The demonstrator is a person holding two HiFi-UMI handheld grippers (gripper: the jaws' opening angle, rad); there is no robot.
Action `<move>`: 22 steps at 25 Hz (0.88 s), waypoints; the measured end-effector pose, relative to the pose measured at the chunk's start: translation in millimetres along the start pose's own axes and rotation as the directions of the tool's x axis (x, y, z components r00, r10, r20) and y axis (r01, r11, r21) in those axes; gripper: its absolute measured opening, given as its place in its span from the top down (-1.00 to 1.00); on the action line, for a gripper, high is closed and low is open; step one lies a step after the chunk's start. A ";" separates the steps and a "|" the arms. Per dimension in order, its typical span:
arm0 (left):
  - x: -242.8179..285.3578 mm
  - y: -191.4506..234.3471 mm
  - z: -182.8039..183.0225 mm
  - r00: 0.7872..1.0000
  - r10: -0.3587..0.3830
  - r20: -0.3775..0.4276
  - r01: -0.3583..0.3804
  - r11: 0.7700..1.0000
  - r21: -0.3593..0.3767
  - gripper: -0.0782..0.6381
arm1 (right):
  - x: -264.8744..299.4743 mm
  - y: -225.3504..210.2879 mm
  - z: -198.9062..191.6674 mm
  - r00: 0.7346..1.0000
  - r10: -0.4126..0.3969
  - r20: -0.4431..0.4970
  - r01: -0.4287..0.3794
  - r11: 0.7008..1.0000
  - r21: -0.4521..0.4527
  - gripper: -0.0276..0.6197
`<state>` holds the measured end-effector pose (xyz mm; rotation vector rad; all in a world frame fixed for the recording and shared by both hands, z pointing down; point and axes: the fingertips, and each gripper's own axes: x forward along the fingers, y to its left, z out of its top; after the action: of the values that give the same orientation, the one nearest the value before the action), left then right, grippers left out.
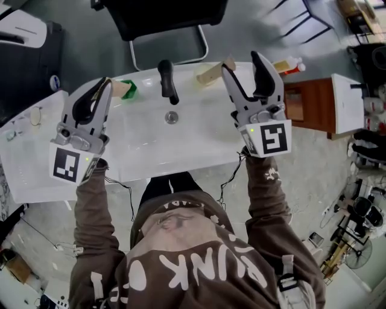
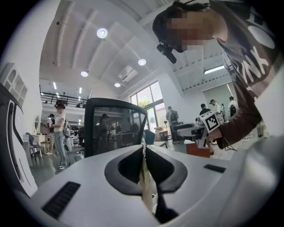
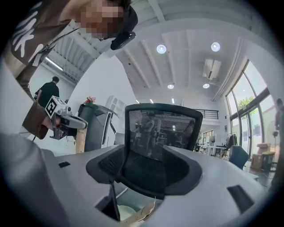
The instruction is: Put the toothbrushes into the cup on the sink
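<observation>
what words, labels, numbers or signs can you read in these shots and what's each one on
"PUNK" (first letter unsure): big white letters on the person's brown sweatshirt, upside down in the head view; more letters beside it are folded or cut off.
Small arc of print near the sweatshirt's collar: too small to read.
Bottle label: too blurred to read.
Left gripper and right gripper cubes: square coded markers, no letters.

Black office chair (image 1: 163, 18) at top centre; brown wooden cabinet (image 1: 307, 105) at right, upper half; pair of glasses (image 1: 35, 114) near left edge.
</observation>
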<state>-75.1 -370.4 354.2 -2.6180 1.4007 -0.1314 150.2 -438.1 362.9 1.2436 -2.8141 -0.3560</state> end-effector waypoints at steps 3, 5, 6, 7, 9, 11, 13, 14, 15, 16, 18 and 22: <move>2.1 -0.8 -28.0 0.999 -0.014 -0.029 0.013 1.000 -0.005 0.73 | -0.1 0.7 6.1 1.000 0.001 0.003 -0.001 1.000 -0.004 0.06; 3.7 -0.7 -45.0 0.999 -0.015 -0.047 0.015 1.000 -0.013 0.73 | -1.2 1.4 9.2 1.000 0.008 0.002 -0.008 1.000 -0.020 0.06; 4.5 -0.3 -52.5 0.999 -0.014 -0.049 0.013 1.000 -0.013 0.73 | -1.3 1.9 10.6 1.000 0.009 0.003 -0.009 1.000 -0.026 0.06; 5.0 0.4 -59.9 0.999 -0.011 -0.050 0.010 1.000 -0.013 0.73 | -1.1 2.6 11.1 1.000 0.009 0.002 -0.009 1.000 -0.030 0.06; 5.3 2.5 -75.2 0.998 -0.002 -0.056 0.002 1.000 -0.013 0.73 | -0.5 4.1 10.2 1.000 0.011 0.001 -0.011 0.999 -0.033 0.06; 5.8 3.8 -89.7 0.998 0.003 -0.068 -0.005 1.000 -0.021 0.73 | -0.5 5.3 9.5 1.000 0.014 -0.002 -0.014 0.999 -0.036 0.06; 6.5 4.4 -100.7 0.997 0.005 -0.077 -0.008 0.999 -0.031 0.73 | -1.3 6.1 10.1 1.000 0.016 -0.007 -0.016 0.999 -0.039 0.06; 6.8 4.6 -105.5 0.997 0.006 -0.081 -0.009 0.999 -0.036 0.73 | -1.6 6.4 10.7 1.000 0.016 -0.008 -0.017 0.999 -0.040 0.06; 7.3 4.8 -110.2 0.996 0.006 -0.085 -0.010 0.999 -0.041 0.73 | -1.9 6.7 11.2 1.000 0.017 -0.009 -0.017 0.999 -0.041 0.06; 8.0 5.1 -114.4 0.996 0.007 -0.087 -0.011 0.999 -0.047 0.73 | -2.0 7.1 11.7 1.000 0.017 -0.009 -0.018 0.999 -0.043 0.07; 9.6 4.9 -121.1 0.996 0.007 -0.085 -0.012 0.998 -0.055 0.73 | -2.5 8.2 12.6 1.000 0.017 -0.008 -0.017 0.999 -0.046 0.07; 10.1 3.6 -129.9 0.997 0.012 -0.077 -0.017 0.997 -0.070 0.73 | -5.3 10.0 14.7 1.000 0.016 -0.007 -0.016 0.998 -0.053 0.07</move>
<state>-92.8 -394.7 481.1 -2.6864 1.4748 -0.1855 144.6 -425.0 351.2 1.2085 -2.7878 -0.4217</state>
